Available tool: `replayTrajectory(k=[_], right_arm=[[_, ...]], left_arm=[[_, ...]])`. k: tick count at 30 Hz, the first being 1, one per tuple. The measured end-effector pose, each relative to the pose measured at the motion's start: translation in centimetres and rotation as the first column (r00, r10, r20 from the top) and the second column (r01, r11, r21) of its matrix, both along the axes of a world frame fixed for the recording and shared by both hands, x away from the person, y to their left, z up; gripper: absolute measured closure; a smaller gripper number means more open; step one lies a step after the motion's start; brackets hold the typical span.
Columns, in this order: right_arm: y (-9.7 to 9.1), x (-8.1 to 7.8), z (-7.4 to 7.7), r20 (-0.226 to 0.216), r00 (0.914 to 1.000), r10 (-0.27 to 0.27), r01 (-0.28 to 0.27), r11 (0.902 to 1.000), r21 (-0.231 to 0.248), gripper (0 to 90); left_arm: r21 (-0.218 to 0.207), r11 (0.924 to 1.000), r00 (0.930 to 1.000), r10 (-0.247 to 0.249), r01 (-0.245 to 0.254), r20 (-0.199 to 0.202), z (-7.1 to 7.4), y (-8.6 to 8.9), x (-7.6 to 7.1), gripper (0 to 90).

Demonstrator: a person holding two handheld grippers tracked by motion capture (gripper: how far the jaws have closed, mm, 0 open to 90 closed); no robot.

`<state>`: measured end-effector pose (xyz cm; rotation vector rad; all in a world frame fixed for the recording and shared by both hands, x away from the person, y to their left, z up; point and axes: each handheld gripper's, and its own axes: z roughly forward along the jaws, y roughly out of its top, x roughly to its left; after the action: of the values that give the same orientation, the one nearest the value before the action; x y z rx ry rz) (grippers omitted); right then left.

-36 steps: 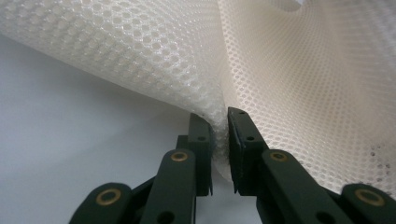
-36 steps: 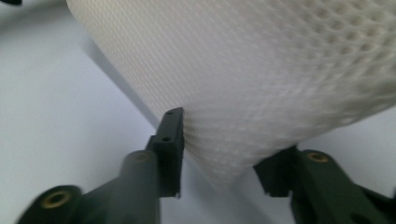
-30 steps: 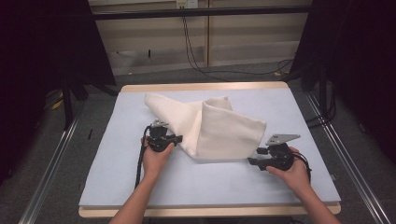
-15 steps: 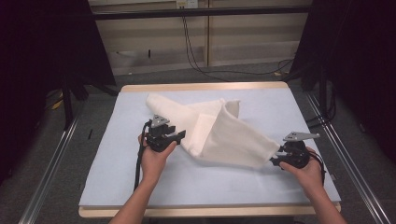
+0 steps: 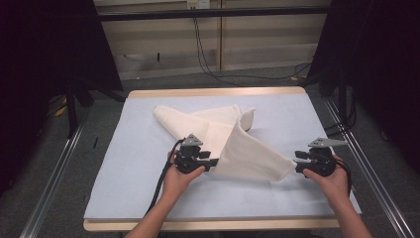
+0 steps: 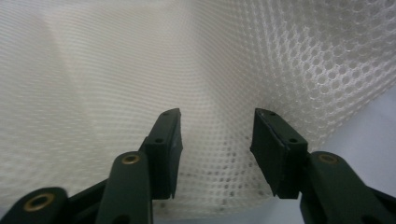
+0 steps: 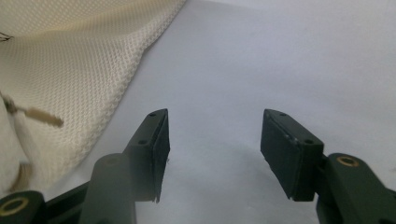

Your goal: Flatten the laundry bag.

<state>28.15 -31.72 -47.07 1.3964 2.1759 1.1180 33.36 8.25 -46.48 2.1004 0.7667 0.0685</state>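
A white mesh cloth [image 5: 247, 148] lies half folded on the pale blue table cover [image 5: 138, 163], one layer drawn out to a point at the right. My left gripper [image 5: 212, 162] is at the cloth's near left edge. In the left gripper view its jaws [image 6: 217, 149] stand apart with the mesh [image 6: 140, 70] lying between them, unpinched; they have just been closing. My right gripper [image 5: 299, 167] sits at the cloth's right tip. Seen in its own view, it [image 7: 212, 154] is open over bare cover [image 7: 280, 60], with the cloth's edge [image 7: 70, 60] off to its left.
The wooden table rim [image 5: 213, 225] runs along the front, close to both forearms. Metal rails [image 5: 49, 193] flank the table on the floor. Black cables [image 5: 208, 54] hang at the back wall. Bare cover lies left of the cloth and along the front.
The right gripper has moved right, and the cloth now stretches out lower and longer to that side. The left gripper has shifted right and nearer, up to the cloth's near edge.
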Motion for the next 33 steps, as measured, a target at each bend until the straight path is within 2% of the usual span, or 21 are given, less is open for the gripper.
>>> replayTrajectory(k=[3,4,6,8,11,14,15,16,18,24,28,30,33], right_arm=[[0.1,0.0,0.0,-0.004,1.0,0.001,-0.001,1.0,-0.006,41.1],[0.2,0.1,0.0,-0.004,1.0,0.0,0.0,1.0,-0.004,40.3],[0.2,0.1,0.1,-0.001,1.0,-0.004,0.004,1.0,-0.007,38.6],[0.5,0.3,0.1,-0.004,1.0,0.0,0.0,1.0,-0.006,36.7],[0.8,0.5,0.2,-0.008,0.9999,0.008,-0.008,0.9999,-0.009,35.9],[1.5,0.8,0.1,-0.008,0.9996,0.027,-0.027,0.9996,-0.008,35.0],[1.8,1.0,0.1,-0.006,0.9995,0.031,-0.031,0.9995,-0.007,34.8],[2.0,1.1,0.2,-0.007,0.9993,0.038,-0.038,0.9993,-0.006,34.6],[2.4,1.3,0.3,-0.008,0.9989,0.046,-0.046,0.9989,-0.007,34.4],[3.7,2.2,0.5,-0.009,0.999,0.043,-0.043,0.9991,0.003,28.1],[4.7,2.9,0.6,-0.017,0.998,0.061,-0.061,0.9981,0.006,29.4],[5.6,3.5,0.9,-0.011,0.9965,0.083,-0.083,0.9963,0.024,30.1],[6.3,3.9,1.3,0.001,0.9955,0.094,-0.094,0.9954,0.016,30.1]], left_arm=[[0.013,0.9989,0.9984,-0.045,0.046,-0.033,-0.6,-0.7,-0.8,59.3],[0.031,0.9978,0.9977,-0.058,0.059,-0.035,-0.7,-0.7,-1.0,59.1],[0.014,0.9983,0.9976,-0.056,0.057,-0.04,-0.8,-0.6,-1.2,57.0],[0.021,0.9976,0.9968,-0.065,0.066,-0.046,-1.0,-0.5,-1.3,52.7],[0.03,0.9956,0.9956,-0.088,0.089,-0.033,-1.1,-0.5,-1.6,49.1],[0.017,0.9962,0.9957,-0.085,0.086,-0.038,-1.1,-0.5,-1.7,44.8],[0.024,0.9954,0.9951,-0.092,0.093,-0.035,-1.1,-0.4,-1.7,43.2],[0.01,0.9959,0.9955,-0.09,0.09,-0.031,-1.2,-0.4,-1.8,41.4],[0.024,0.9952,0.9951,-0.094,0.095,-0.03,-1.2,-0.4,-1.9,40.0],[0.017,0.9938,0.9938,-0.11,0.109,0.018,-1.8,-0.7,-2.5,30.1],[0.012,0.9929,0.9928,-0.119,0.118,0.014,-1.7,-0.6,-2.5,28.6],[0.018,0.9934,0.9935,-0.114,0.113,0.008,-1.6,-0.5,-2.5,27.2],[0.016,0.9932,0.9933,-0.115,0.115,-0.001,-1.6,-0.5,-2.5,27.1]])
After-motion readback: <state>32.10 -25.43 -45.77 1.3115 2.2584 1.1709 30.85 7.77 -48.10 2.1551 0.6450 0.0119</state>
